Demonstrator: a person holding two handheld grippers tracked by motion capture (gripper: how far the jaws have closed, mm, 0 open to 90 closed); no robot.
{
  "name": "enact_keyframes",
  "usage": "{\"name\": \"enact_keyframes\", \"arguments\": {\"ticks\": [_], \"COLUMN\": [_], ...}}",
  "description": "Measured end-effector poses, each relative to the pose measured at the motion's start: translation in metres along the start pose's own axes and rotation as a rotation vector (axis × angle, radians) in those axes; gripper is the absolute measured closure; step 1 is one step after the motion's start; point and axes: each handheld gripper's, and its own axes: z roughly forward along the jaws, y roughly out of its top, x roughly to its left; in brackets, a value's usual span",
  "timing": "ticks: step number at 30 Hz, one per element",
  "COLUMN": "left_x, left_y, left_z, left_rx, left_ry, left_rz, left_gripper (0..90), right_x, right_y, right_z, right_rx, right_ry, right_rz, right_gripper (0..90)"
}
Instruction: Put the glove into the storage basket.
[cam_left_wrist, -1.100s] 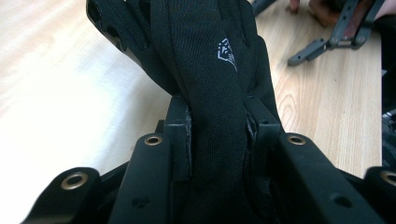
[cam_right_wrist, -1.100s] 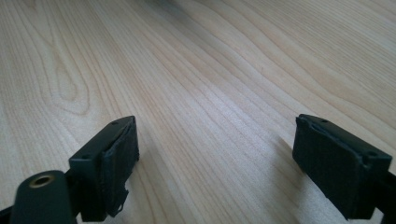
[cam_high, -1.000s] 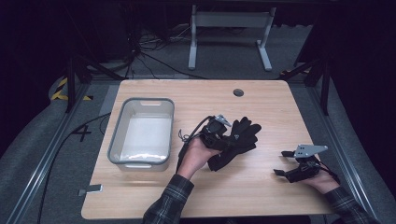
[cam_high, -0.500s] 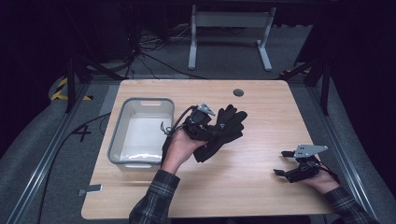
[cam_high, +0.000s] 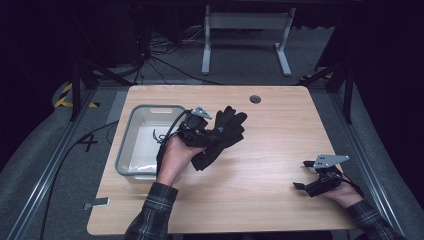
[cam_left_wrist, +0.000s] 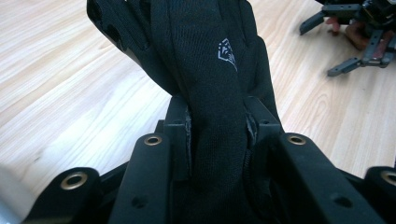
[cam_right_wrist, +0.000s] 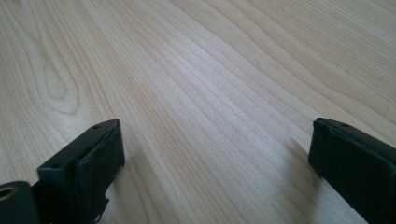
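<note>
Near the left half of the desk, just beside the grey bin, the left gripper is raised off the wood with a black glove clamped between its jaws; the glove's fingers fan out toward the far edge, while its cuff end hangs down toward the near edge, close above the desk top. Seen from the left gripper view, the pads press on both sides of a bunched fold of the glove, which rises out of the grip and bears a small white emblem on its back — the cloth fills the gap between the jaws completely. The hand that carries this gripper sits right at the bin's right wall; the bin itself stands near the desk's left edge, and a few small things lie inside it, too small to tell apart.

Toward the near right corner the right gripper rests low on the desk, well apart from the glove; its jaws have just been opening and now stand wide — in the right gripper view the two black pads sit far from one another with only bare wood grain between them. A small dark round hole marks the desk near its far edge.
</note>
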Motion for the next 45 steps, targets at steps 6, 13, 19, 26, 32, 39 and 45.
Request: {"name": "enact_keyframes", "arguments": {"ticks": [6, 13, 19, 26, 32, 39, 45], "left_x": [0.013, 0.030, 0.043, 0.062, 0.077, 0.095, 0.108], "left_y": [-0.013, -0.029, -0.041, -0.059, -0.074, -0.085, -0.095], "left_z": [-0.020, -0.042, -0.060, -0.071, -0.071, -0.063, -0.052], "left_rx": [-0.023, -0.049, -0.060, -0.066, -0.050, -0.021, 0.017], "left_ry": [0.043, 0.105, 0.158, 0.219, 0.248, 0.275, 0.284], "left_rz": [-0.042, -0.096, -0.135, -0.192, -0.233, -0.270, -0.298], "left_gripper": [68.4, 68.4, 68.4, 68.4, 68.4, 68.4, 68.4], "right_x": [0.000, 0.001, 0.001, 0.000, 0.000, 0.001, 0.001], "right_y": [0.000, 0.000, 0.000, 0.000, 0.000, 0.000, 0.000], "right_z": [0.001, 0.001, 0.001, 0.001, 0.001, 0.001, 0.001], "right_rx": [0.004, 0.005, 0.005, 0.005, 0.005, 0.004, 0.004], "right_ry": [-0.003, -0.002, -0.002, -0.002, -0.002, -0.002, -0.003], "right_rz": [0.006, 0.005, 0.005, 0.005, 0.005, 0.006, 0.007], "right_gripper": [1.6, 1.6, 1.6, 1.6, 1.6, 1.6, 1.6]}}
